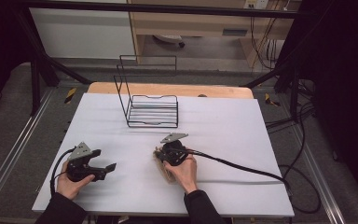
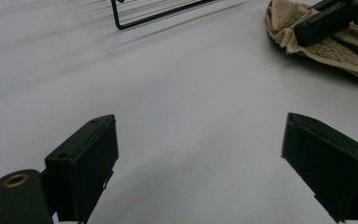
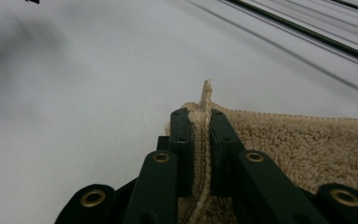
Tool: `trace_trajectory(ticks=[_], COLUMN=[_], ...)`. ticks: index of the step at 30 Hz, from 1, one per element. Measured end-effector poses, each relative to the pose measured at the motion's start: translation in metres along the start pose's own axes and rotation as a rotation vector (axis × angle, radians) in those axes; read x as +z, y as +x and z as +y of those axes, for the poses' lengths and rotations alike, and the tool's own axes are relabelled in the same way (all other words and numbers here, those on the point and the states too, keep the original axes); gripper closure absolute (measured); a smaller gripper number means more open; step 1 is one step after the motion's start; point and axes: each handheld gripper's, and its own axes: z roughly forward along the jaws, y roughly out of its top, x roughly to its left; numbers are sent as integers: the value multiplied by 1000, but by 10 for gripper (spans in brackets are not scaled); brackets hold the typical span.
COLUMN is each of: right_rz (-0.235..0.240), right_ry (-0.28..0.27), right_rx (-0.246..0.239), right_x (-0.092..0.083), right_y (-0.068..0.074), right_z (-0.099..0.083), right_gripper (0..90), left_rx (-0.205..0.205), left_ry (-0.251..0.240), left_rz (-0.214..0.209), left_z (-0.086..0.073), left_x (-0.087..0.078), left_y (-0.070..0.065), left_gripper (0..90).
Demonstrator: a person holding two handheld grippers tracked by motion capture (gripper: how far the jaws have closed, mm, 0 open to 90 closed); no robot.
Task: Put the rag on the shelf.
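The right gripper (image 3: 199,122) pinches only the towel (image 3: 303,144) hem between its fingertips; a tug could slip it free. The left gripper (image 2: 200,163) gapes, empty.

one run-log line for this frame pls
right gripper: shut on edge of beige terry towel | left gripper: open, nothing between jaws, over white table | black wire rack: upright at far side

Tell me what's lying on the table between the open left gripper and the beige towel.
Nothing: in the left gripper view, bare white table runs from the left gripper to the beige towel, which the right gripper pinches by its edge.
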Motion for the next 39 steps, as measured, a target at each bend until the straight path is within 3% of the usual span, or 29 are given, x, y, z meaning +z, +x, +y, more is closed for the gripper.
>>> trace_trajectory(ticks=[4, 8, 11, 13, 15, 17, 22, 29, 34, 39], right_rz=[10, 41, 61, 52, 26, 17, -13, -35, -8, 24], right_ry=[6, -23, -67, -72, -68, -65, -15, 63, 83, 93], right_rx=[1, 21, 24, -6, -31, -24, 3, 41, 85, 113], right_x=[6, 6, -5, -16, -27, -37, -58, -72, -70, -69], right_y=[0, 0, 1, -2, -7, -15, -43, -68, -75, -74], right_z=[-2, -1, 6, 11, 14, 14, -5, -43, -58, -59], right_gripper=[797, 671, 520, 455, 420, 396, 428, 567, 643, 751], left_rx=[0, -1, -4, -6, -7, -5, -3, -2, -3, -3], left_ry=[2, 5, 3, 5, 6, 5, 10, 13, 15, 14], left_rz=[-2, -6, -8, -8, -6, -6, -5, -4, -4, -5], left_z=[0, 1, 0, 0, 1, 1, 1, 1, 1, 1], left_x=[1, 2, 3, 3, 3, 3, 4, 4, 5, 4], left_y=[0, -1, 0, 0, -1, -1, -2, -3, -3, -3], left_gripper=[106, 105, 105, 105, 105, 105, 104, 103, 103, 103])
